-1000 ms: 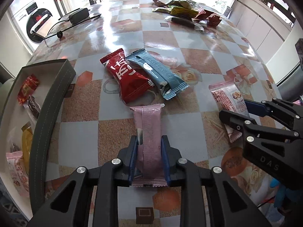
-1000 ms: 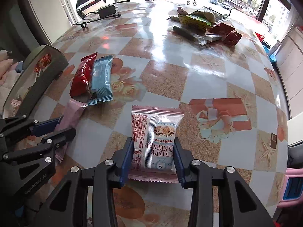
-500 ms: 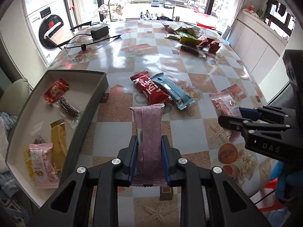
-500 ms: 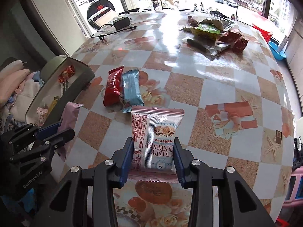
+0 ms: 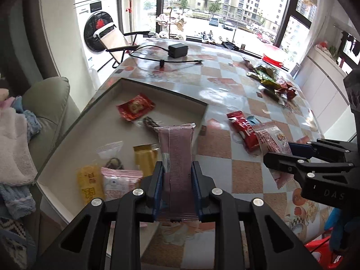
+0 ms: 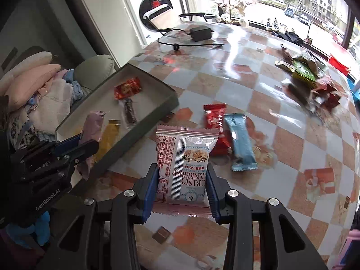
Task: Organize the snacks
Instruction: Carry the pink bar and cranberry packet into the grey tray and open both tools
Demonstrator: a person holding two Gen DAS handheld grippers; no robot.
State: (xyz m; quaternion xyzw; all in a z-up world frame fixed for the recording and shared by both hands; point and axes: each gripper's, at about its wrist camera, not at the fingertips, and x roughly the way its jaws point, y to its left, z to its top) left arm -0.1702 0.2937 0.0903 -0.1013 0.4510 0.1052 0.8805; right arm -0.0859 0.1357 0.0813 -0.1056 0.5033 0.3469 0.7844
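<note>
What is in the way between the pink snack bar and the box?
Nothing visible. The left gripper holds the pink snack bar above the box wall; snacks lie inside, but bare floor shows between them.

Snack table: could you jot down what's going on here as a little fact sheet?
left gripper: shut on pink bar, held above the tray edge
right gripper: shut on cranberry pack, over the table
tray: holds several snacks, among them a red packet
still on table: red bar and blue bar, side by side
far side: loose wrapper pile, black charger
</note>
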